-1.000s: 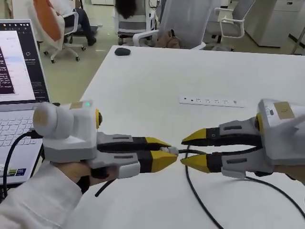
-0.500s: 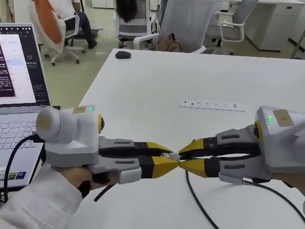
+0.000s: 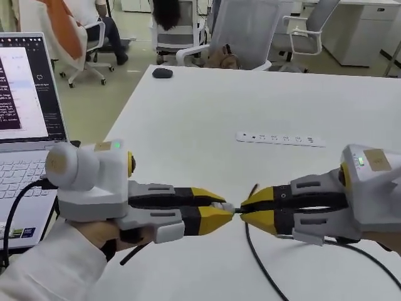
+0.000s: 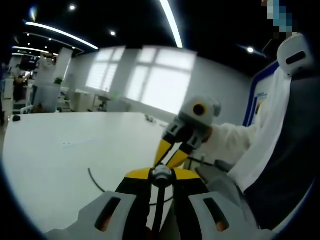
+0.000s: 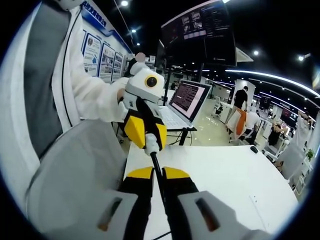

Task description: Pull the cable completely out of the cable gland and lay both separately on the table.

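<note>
Head view: my left gripper [image 3: 220, 212] is clenched on the white cable gland [image 3: 219, 204], my right gripper [image 3: 244, 211] on the black cable [image 3: 257, 262], tip to tip over the desk [image 3: 188, 125] near edge; cable probably inside gland.

The headset camera is looking down across the table [image 3: 188, 113] from its near edge. The gripper cameras are facing each other close up, both taking in the cable gland [image 3: 219, 205] between them.

White table [image 3: 188, 125]: power strip [image 3: 280, 138] mid-right, mouse [image 3: 162, 73] far-left corner, well apart. Black cable [image 3: 263, 266] snakes over near side, toward the front edge.
</note>
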The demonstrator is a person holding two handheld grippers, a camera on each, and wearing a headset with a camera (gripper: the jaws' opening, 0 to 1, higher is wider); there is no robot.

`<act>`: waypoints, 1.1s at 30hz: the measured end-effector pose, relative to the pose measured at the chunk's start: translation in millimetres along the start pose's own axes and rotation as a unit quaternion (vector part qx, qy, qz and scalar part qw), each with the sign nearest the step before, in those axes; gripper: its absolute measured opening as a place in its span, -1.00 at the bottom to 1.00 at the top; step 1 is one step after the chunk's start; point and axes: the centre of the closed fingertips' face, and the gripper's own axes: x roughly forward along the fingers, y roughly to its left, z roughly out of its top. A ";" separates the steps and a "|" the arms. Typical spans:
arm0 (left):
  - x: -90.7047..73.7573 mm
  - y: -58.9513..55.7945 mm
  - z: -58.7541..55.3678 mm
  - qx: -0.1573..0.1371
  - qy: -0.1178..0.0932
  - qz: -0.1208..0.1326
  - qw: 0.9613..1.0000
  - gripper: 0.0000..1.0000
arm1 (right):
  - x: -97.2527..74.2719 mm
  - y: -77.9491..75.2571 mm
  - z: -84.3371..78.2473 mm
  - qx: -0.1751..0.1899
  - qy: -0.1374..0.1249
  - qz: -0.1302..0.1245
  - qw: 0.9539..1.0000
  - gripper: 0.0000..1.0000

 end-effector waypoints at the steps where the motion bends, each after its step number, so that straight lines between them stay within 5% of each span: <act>1: -0.5 0.4 0.1 0.000 0.000 0.000 1.000 -0.66 | -1.0 -0.5 -1.6 0.002 0.002 -0.001 1.000 -0.89; 18: -18.3 13.3 6.2 -0.009 -0.013 0.026 1.000 -0.66 | -22.8 -7.6 -22.0 0.034 0.018 -0.039 0.999 -0.91; 33: -16.1 2.2 10.0 0.006 -0.014 0.005 1.000 -0.66 | -21.2 -5.2 -25.7 0.038 0.023 -0.030 0.999 -0.91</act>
